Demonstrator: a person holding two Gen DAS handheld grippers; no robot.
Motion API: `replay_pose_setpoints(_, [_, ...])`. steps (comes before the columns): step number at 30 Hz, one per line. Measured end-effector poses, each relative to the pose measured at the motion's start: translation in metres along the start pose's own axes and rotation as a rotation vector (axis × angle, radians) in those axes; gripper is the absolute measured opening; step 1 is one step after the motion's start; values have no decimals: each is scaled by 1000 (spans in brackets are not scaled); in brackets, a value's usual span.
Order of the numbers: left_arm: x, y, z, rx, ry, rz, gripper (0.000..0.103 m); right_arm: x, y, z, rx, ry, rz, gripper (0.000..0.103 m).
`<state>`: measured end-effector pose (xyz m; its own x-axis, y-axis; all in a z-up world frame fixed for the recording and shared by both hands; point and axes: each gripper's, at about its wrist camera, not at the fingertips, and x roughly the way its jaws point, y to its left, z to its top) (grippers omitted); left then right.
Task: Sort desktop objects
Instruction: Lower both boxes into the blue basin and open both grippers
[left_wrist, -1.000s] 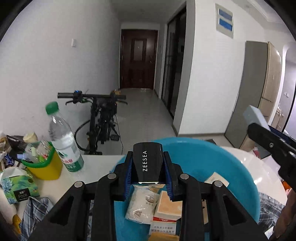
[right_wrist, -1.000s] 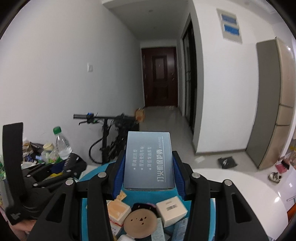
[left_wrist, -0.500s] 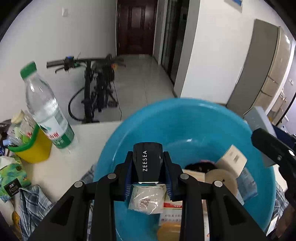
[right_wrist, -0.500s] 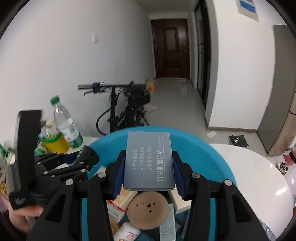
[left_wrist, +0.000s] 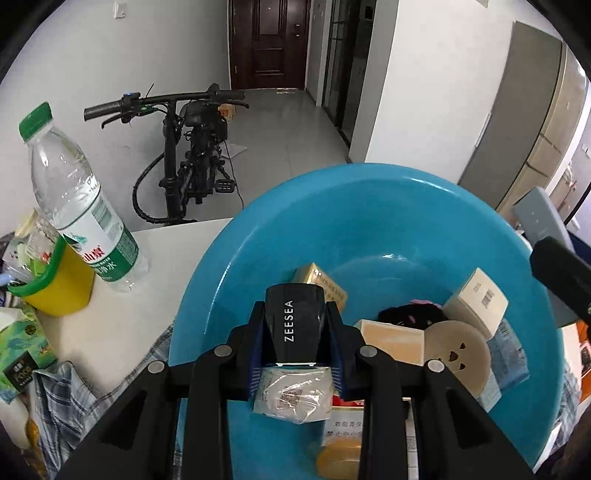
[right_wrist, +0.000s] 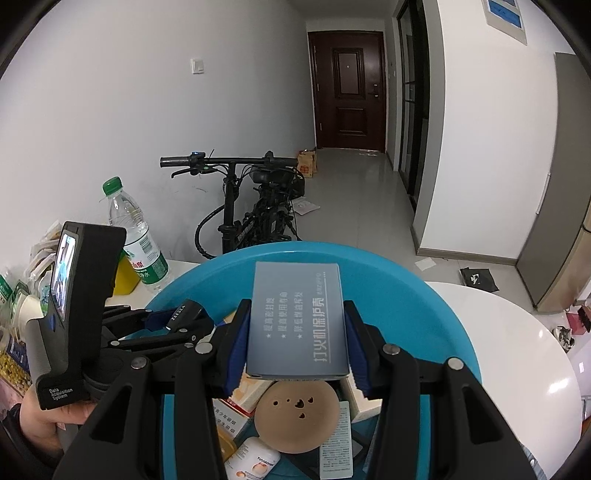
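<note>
Left gripper (left_wrist: 295, 332) clamps black ZEESEA case (left_wrist: 294, 325); right gripper (right_wrist: 297, 343) clamps grey-blue box (right_wrist: 297, 325), blue basin (left_wrist: 369, 206) beneath both

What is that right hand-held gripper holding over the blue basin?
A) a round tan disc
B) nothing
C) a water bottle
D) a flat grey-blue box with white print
D: the right hand-held gripper is clamped on a flat grey-blue box above the blue basin.
</note>
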<state>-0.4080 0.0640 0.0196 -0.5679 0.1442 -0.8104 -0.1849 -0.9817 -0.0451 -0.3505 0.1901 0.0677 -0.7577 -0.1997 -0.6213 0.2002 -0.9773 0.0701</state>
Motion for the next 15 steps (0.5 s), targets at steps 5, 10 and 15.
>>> replay_pose_setpoints(5, [-1,0,1,-9,5,-4,38,6,2,2,6,5,-14,46])
replay_pose_setpoints(10, [-8,3,3,-22,-15,-3,68,8,0,2,11,12,-15,46])
replay_pose_setpoints(15, [-18,6,5,-40,-44,5,68,10,1,1,9,21,-16,46])
